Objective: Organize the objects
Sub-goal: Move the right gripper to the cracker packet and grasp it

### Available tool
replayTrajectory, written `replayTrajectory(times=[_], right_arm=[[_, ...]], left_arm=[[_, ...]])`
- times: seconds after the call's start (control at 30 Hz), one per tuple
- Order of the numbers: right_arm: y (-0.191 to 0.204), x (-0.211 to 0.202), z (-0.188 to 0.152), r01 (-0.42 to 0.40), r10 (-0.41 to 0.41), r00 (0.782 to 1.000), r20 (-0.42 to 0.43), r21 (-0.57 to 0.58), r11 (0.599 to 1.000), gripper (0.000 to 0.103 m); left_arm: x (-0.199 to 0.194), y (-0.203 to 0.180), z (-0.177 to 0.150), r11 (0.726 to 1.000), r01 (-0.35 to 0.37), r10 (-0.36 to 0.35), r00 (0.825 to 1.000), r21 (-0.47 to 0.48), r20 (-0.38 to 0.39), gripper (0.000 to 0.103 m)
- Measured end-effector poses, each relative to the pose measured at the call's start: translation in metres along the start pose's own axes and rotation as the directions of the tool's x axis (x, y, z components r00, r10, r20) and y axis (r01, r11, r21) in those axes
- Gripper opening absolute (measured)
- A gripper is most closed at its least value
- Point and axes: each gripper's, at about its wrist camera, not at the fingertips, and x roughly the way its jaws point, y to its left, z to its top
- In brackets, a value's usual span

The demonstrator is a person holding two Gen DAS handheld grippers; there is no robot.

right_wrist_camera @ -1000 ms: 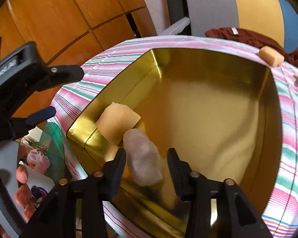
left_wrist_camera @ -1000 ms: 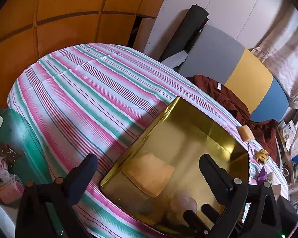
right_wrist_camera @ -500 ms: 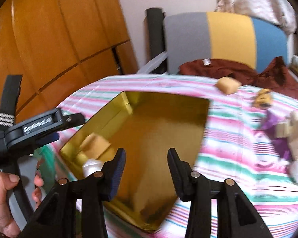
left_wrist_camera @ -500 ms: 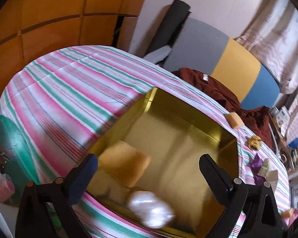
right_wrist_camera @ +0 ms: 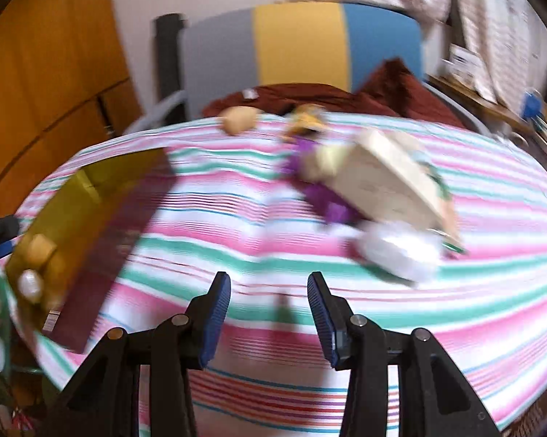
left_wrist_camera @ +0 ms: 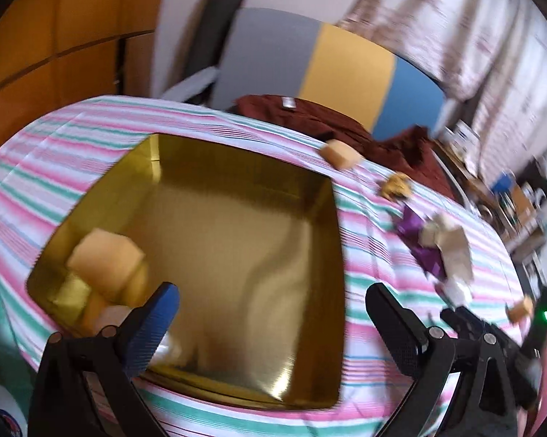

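In the left wrist view, the left gripper (left_wrist_camera: 271,313) hangs over the near edge of the gold tray (left_wrist_camera: 244,160), its fingers spread wide with nothing between them. A yellow sponge block (left_wrist_camera: 104,255) sits in the tray's near left corner, and a pale whitish lump (left_wrist_camera: 109,318) lies just beside it, partly hidden behind the left finger. Beyond the tray, on the striped tablecloth (left_wrist_camera: 29,167), the loose things wait: a tan block (left_wrist_camera: 340,153) by the far edge, a small yellow toy (left_wrist_camera: 395,184), and a heap of purple cloth (left_wrist_camera: 419,240) with a pale box on top. The picture is smeared, so small details of that heap cannot be told. The risk here is that the wide fingers clip the tray rim and shove the tray across the cloth.

In the right wrist view, the right gripper (right_wrist_camera: 269,315) points down at bare tablecloth between the tray and the heap, its fingers set narrow and empty. The pale box (right_wrist_camera: 389,182) lies tilted on the purple cloth, with a white crumpled bag (right_wrist_camera: 400,255) touching its near side. At this narrow setting the fingers would probably not straddle the box, so a reach could push the heap away or knock the tilted box off. A grab at the bag may drag the cloth along with it.
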Motion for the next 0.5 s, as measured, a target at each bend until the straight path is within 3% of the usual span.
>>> replayTrajectory(times=[0.23,0.4,0.5], right_arm=[[-0.073,0.006,0.004,0.082,-0.084,0.996,0.017,0.094,0.992,0.044],[-0.103,0.025,0.020,0.019,-0.022,0.999,0.025,0.120,0.993,0.045],[-0.100,0.034,0.023,-0.012,0.010,1.000,0.015,0.112,0.994,0.046]], left_arm=[[0.001,-0.046,-0.020,0.992,0.094,-0.092,0.996,0.090,-0.022,0.103],[0.006,-0.067,-0.031,0.987,0.126,-0.121,0.991,0.097,-0.050,0.103],[0.007,-0.078,-0.039,0.984,0.128,-0.121,0.990,0.120,-0.070,0.103]])
